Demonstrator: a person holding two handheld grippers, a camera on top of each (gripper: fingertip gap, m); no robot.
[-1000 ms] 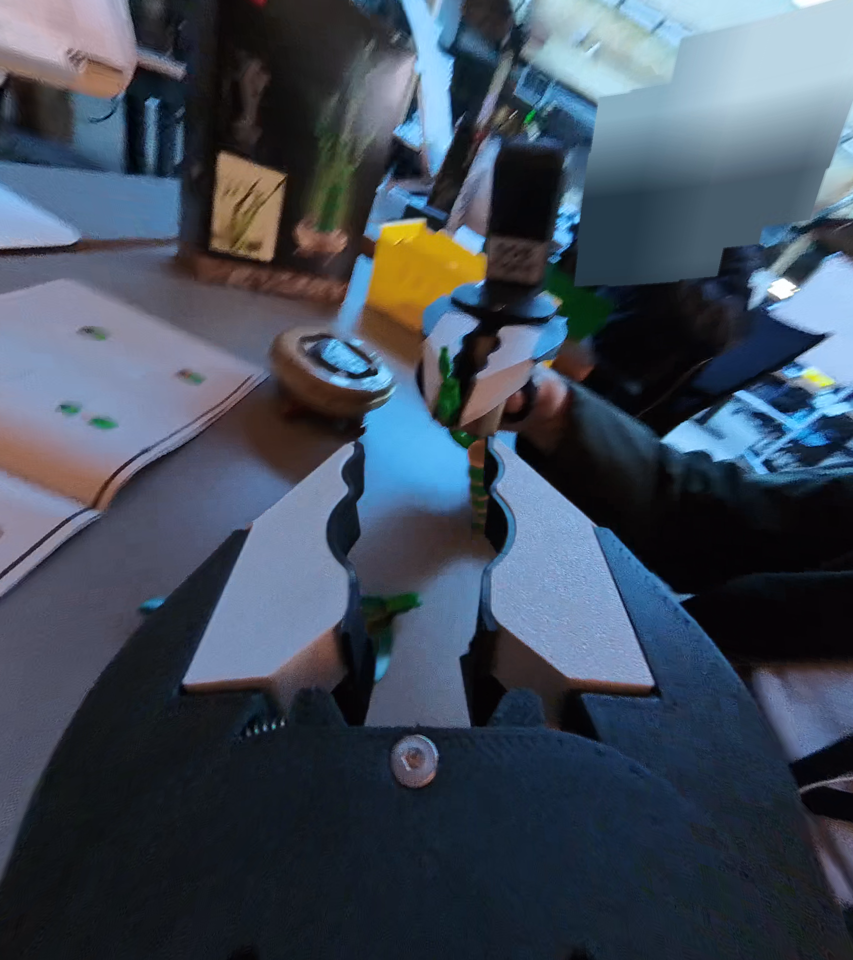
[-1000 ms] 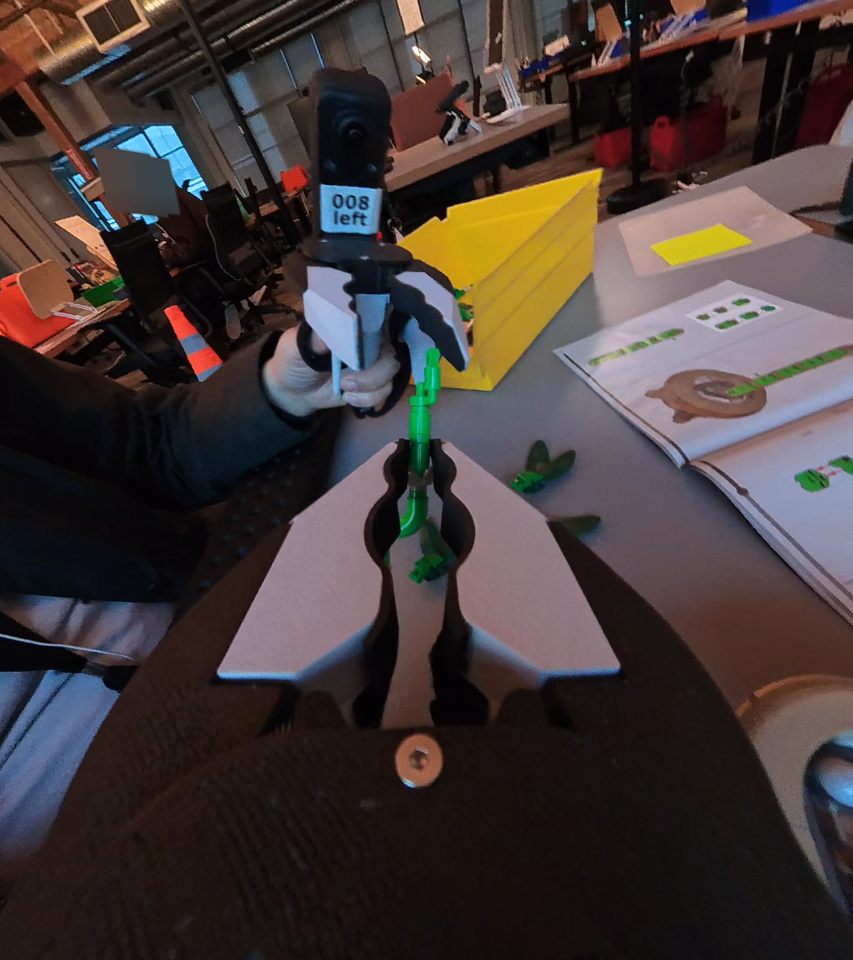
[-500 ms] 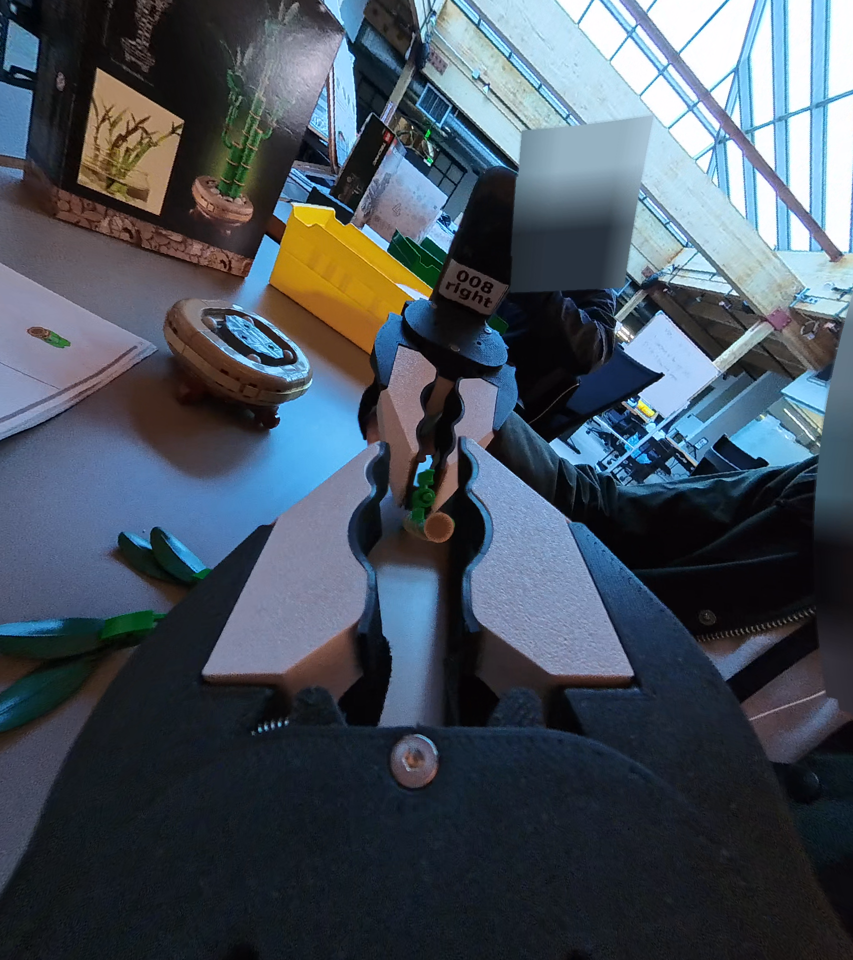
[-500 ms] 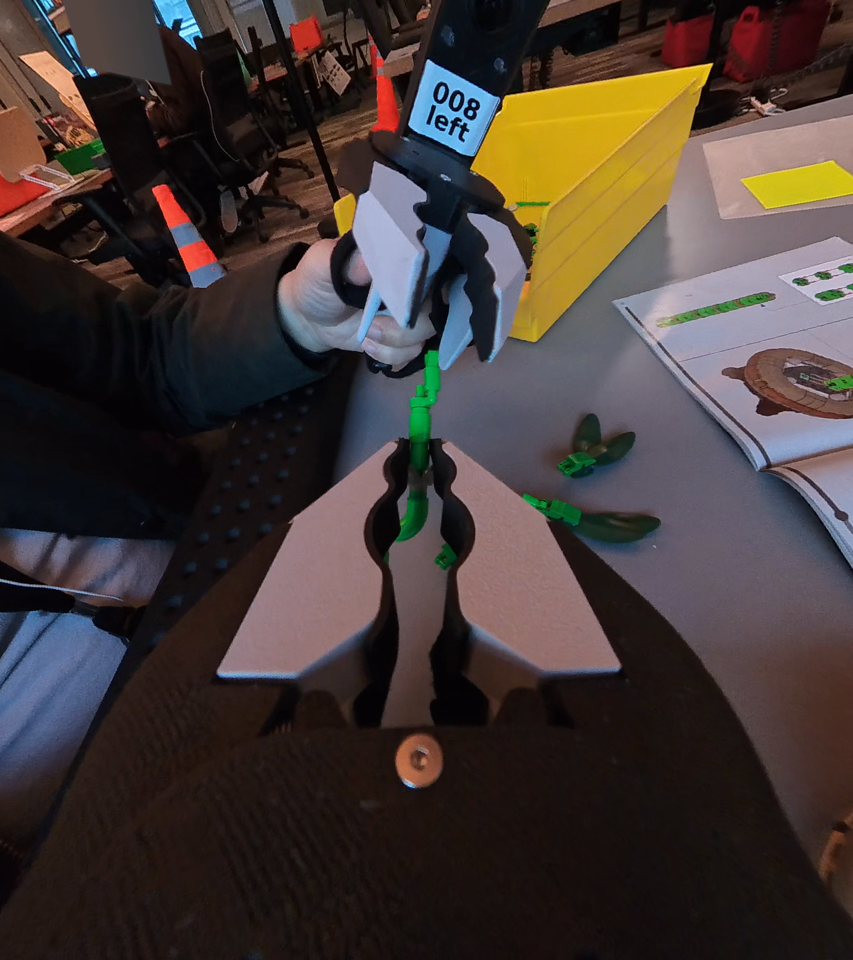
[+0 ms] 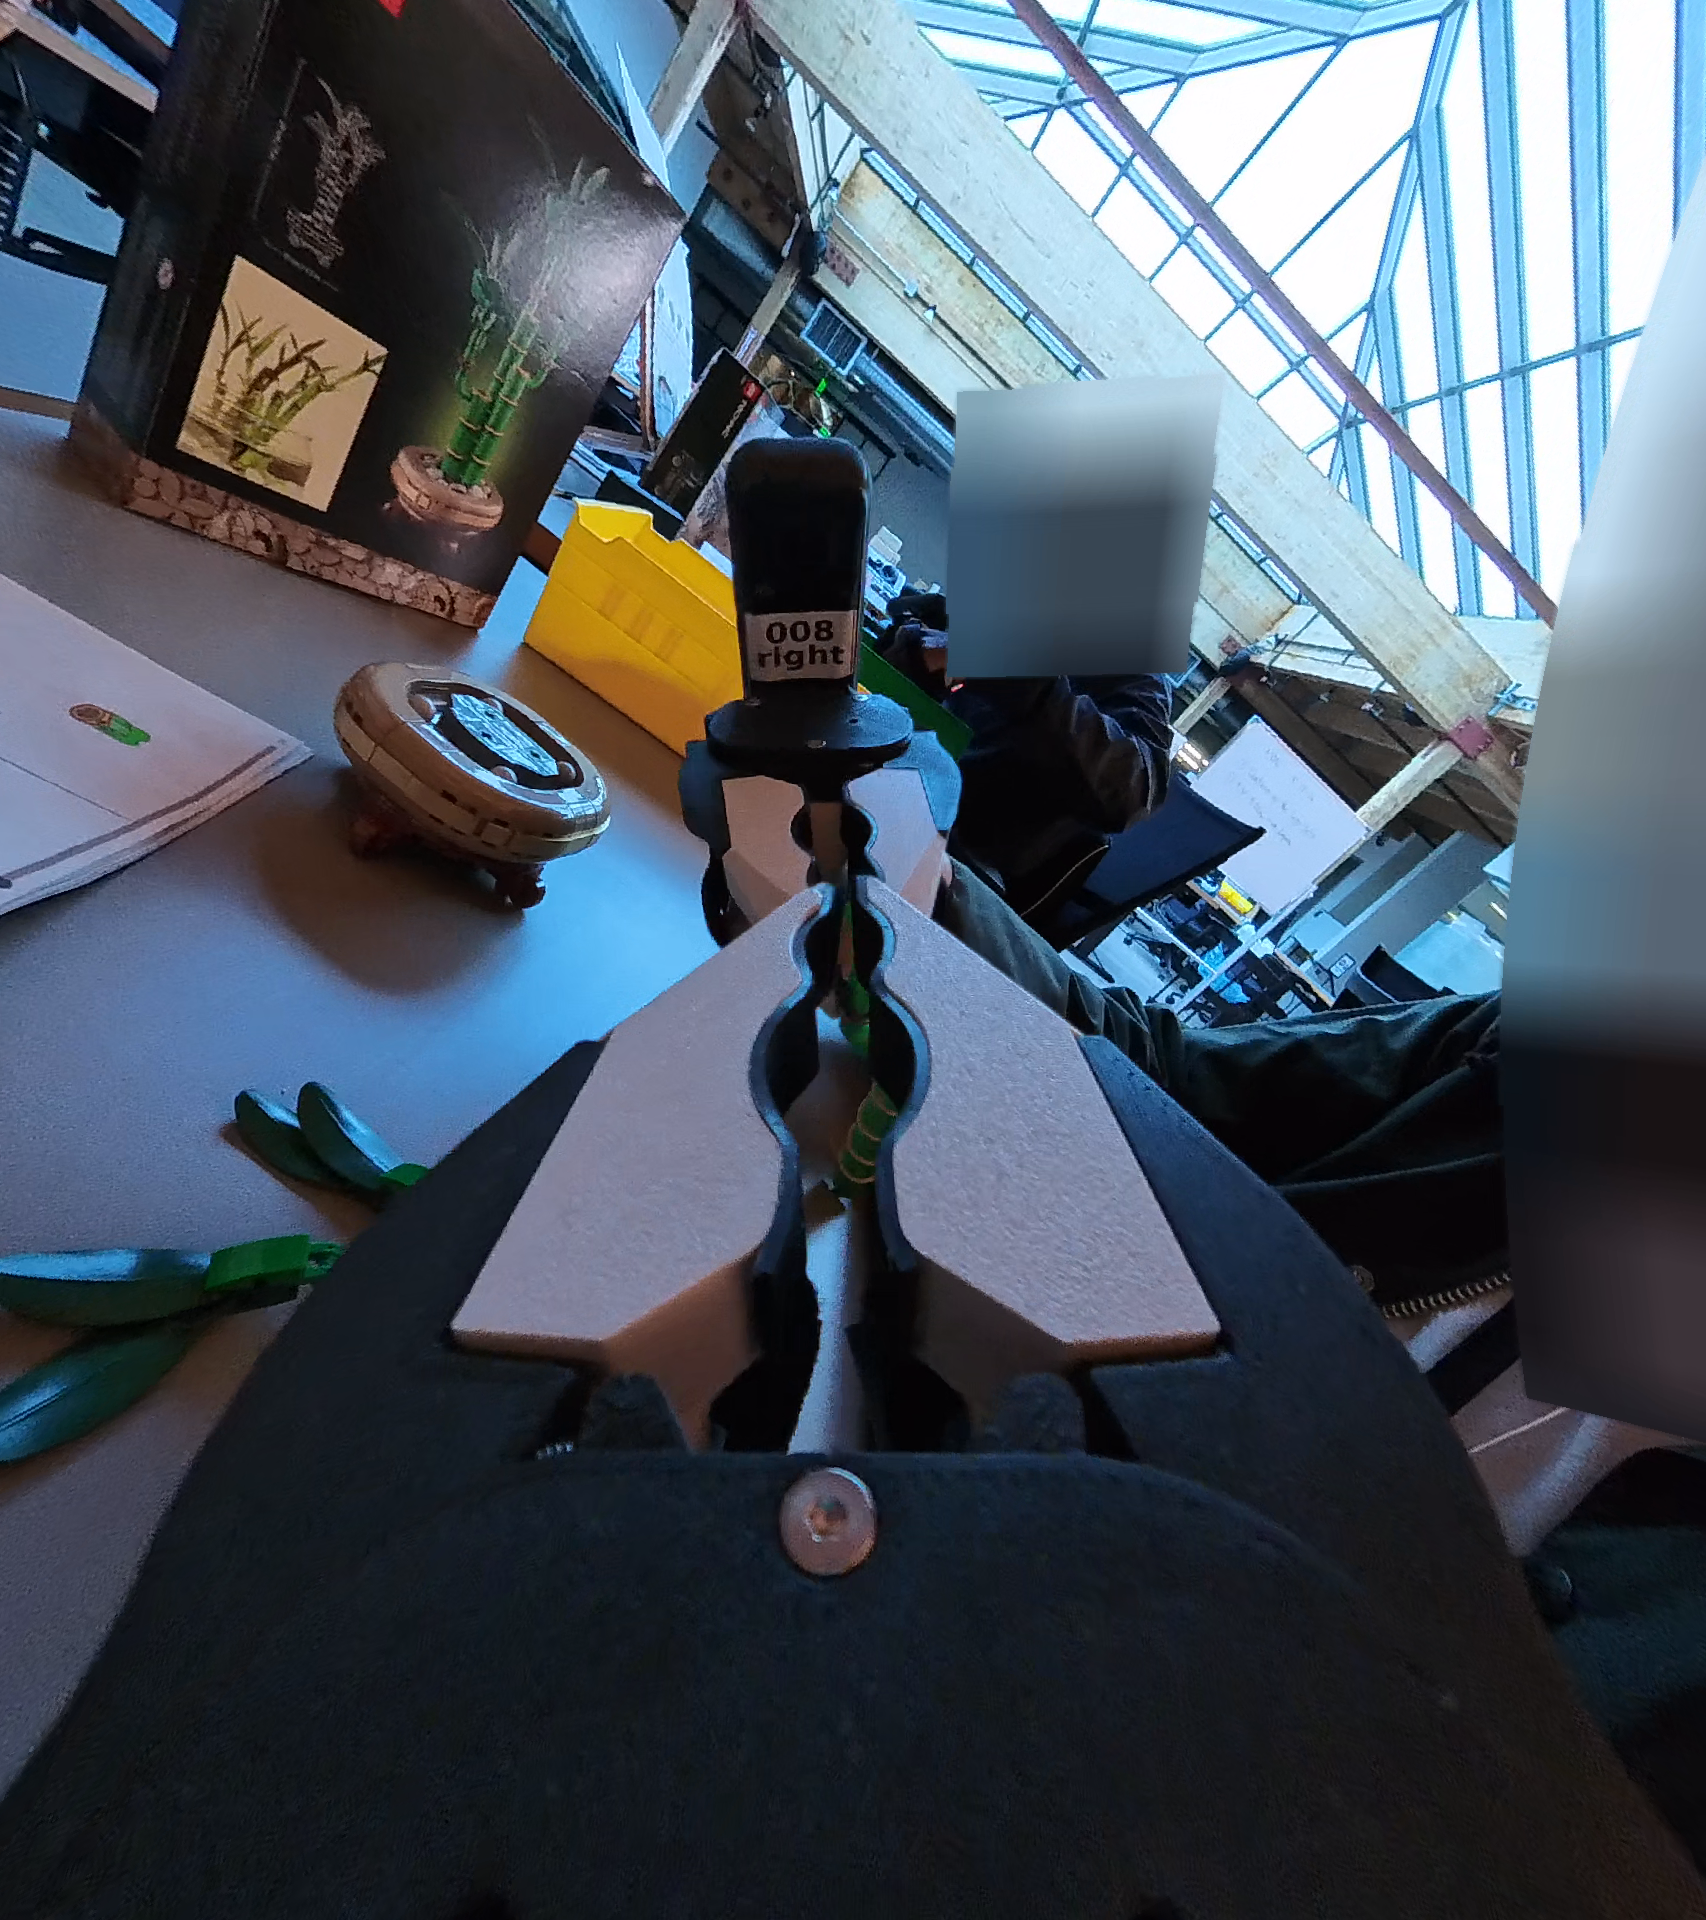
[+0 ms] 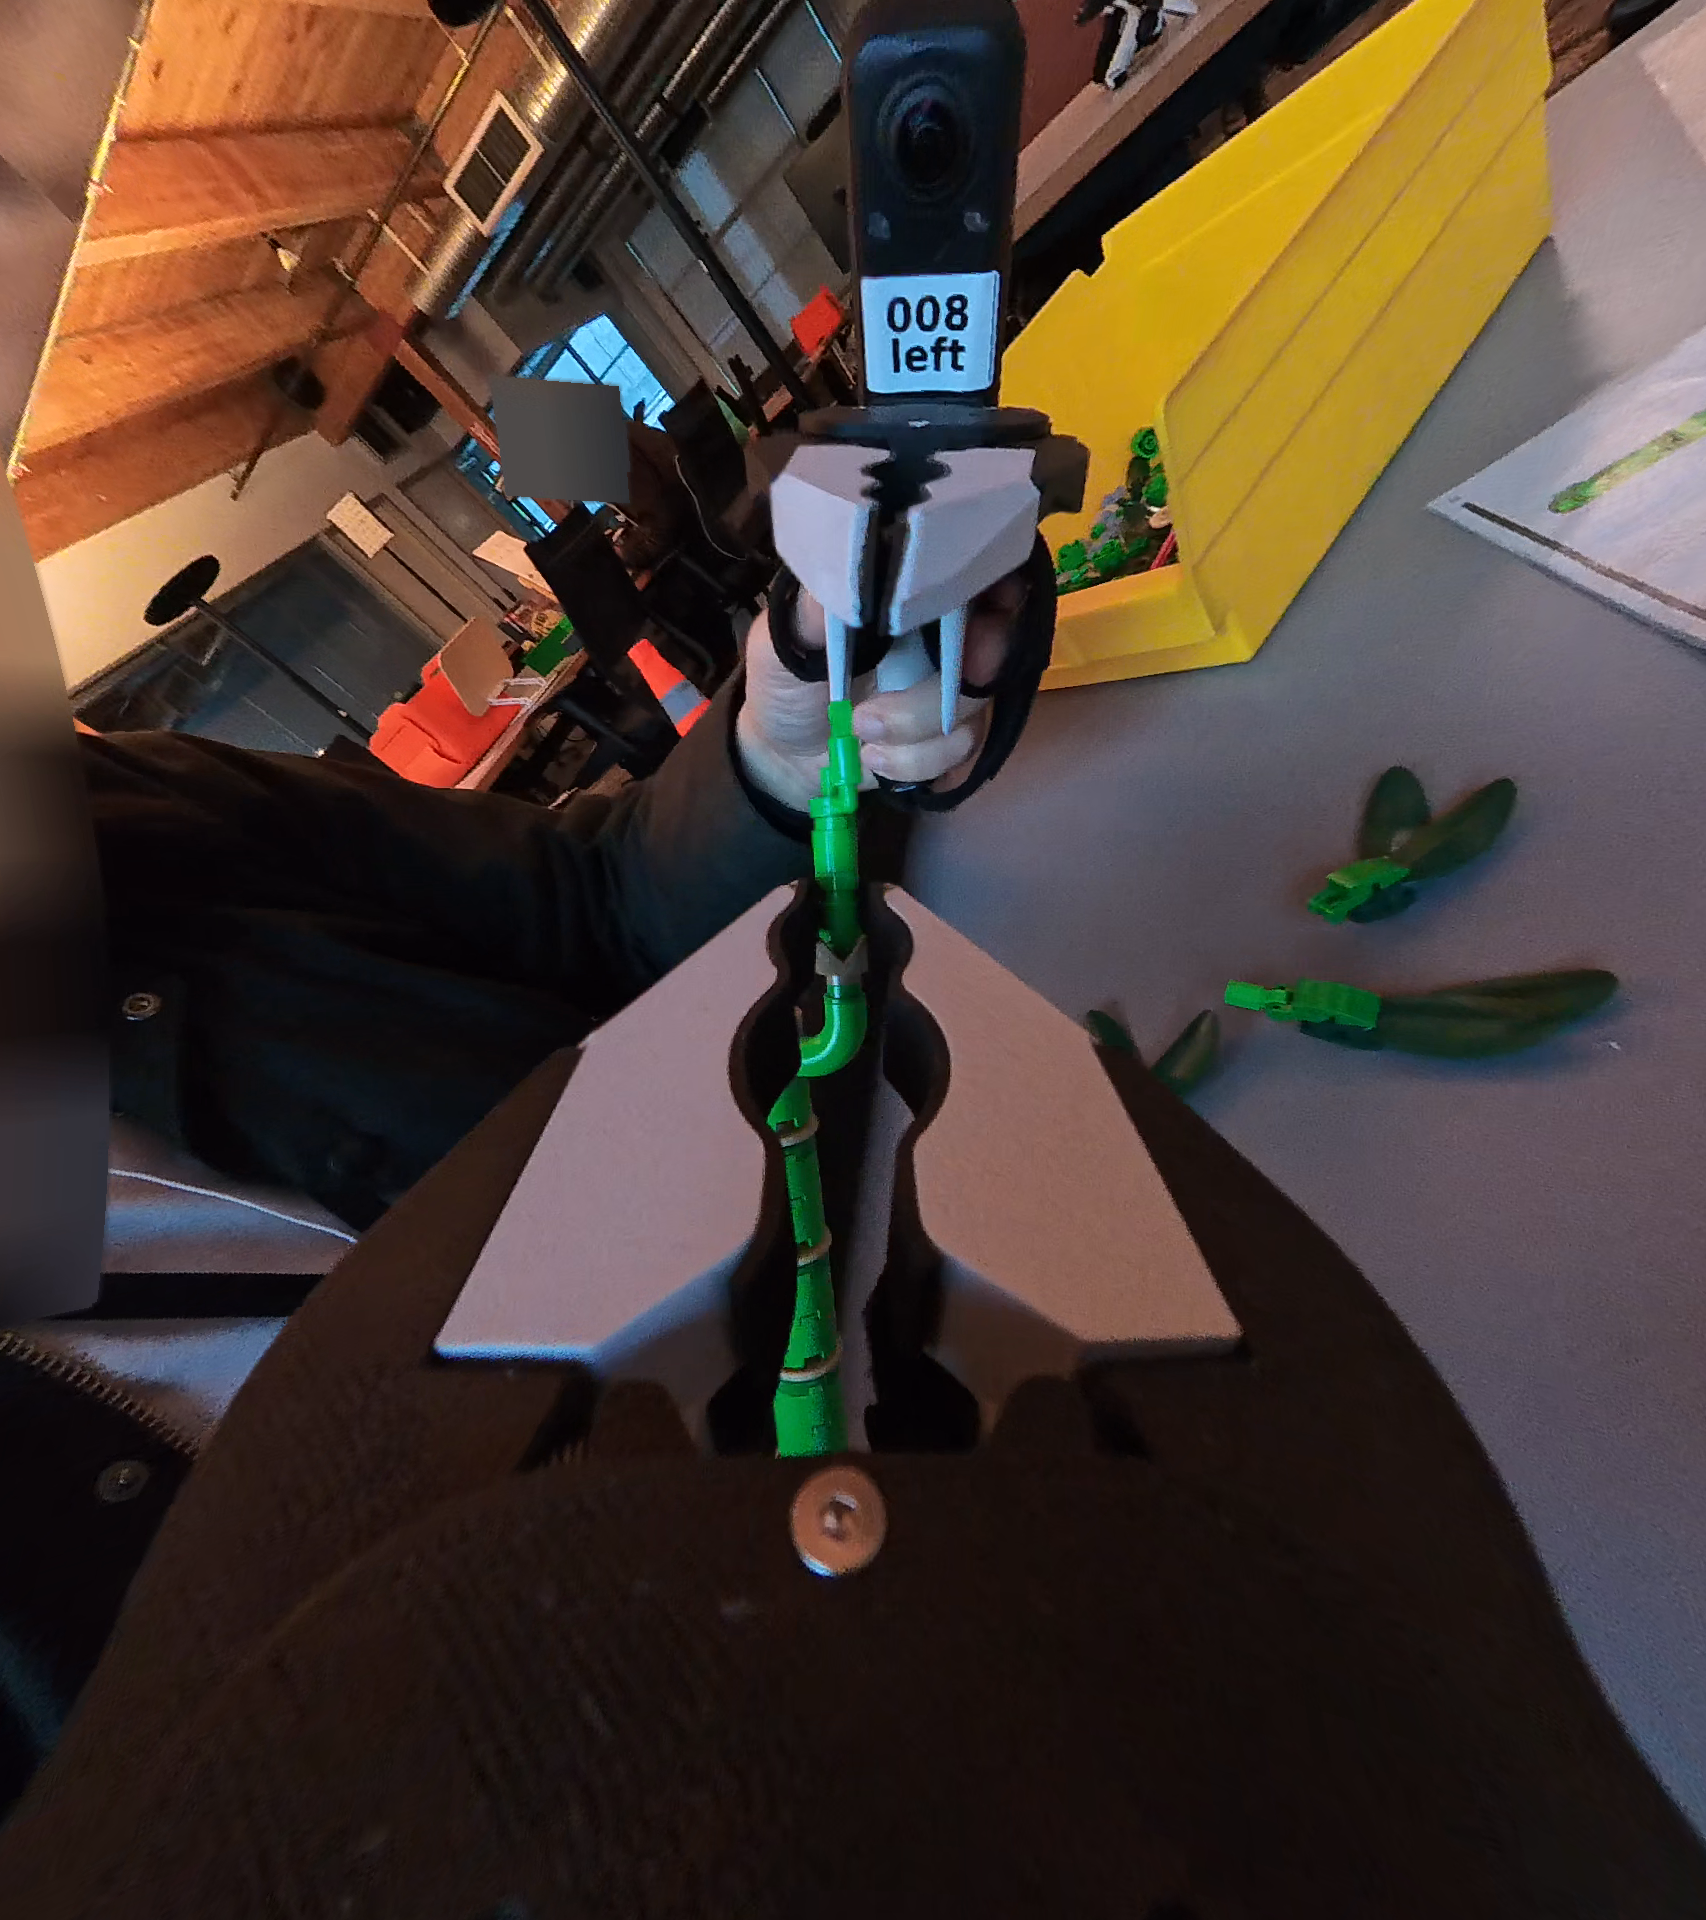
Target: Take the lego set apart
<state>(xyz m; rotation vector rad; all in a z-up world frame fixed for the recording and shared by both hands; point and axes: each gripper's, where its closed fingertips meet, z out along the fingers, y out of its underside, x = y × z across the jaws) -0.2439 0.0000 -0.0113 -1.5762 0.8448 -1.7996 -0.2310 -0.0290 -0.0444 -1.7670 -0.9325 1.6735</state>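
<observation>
A thin green lego stem (image 6: pixel 833 821) with tan rings runs along my right gripper (image 6: pixel 838 894), which is shut on it near a tan joint. The stem's top end sticks out toward my left gripper (image 6: pixel 890 696). In the left wrist view my left gripper (image 5: pixel 844 904) has its jaws closed to a narrow slit on that top end. It meets the right gripper (image 5: pixel 833 878) tip to tip above the grey table (image 5: pixel 205 987). The ringed lower stem (image 5: pixel 870 1127) shows through the slit. A round tan lego pot base (image 5: pixel 470 774) sits on the table to the left.
Loose green leaf pieces (image 5: pixel 101 1283) (image 6: pixel 1431 1003) lie on the table beside the grippers. A yellow bin (image 6: pixel 1296 343) holding lego pieces, an open instruction booklet (image 5: pixel 18 727) and the dark set box (image 5: pixel 361 291) stand farther off. A person's dark sleeves sit at the table edge. One gripper's finger ends stand about 5 cm off the other's. The round tan lego pot base (image 5: pixel 470 774) sits 15 cm or so from the ends of my right fingers.
My left gripper has narrowed from wide open to almost shut and moved up to the stem's top end. Both grippers have tilted upward. The right gripper has kept its hold on the stem.
</observation>
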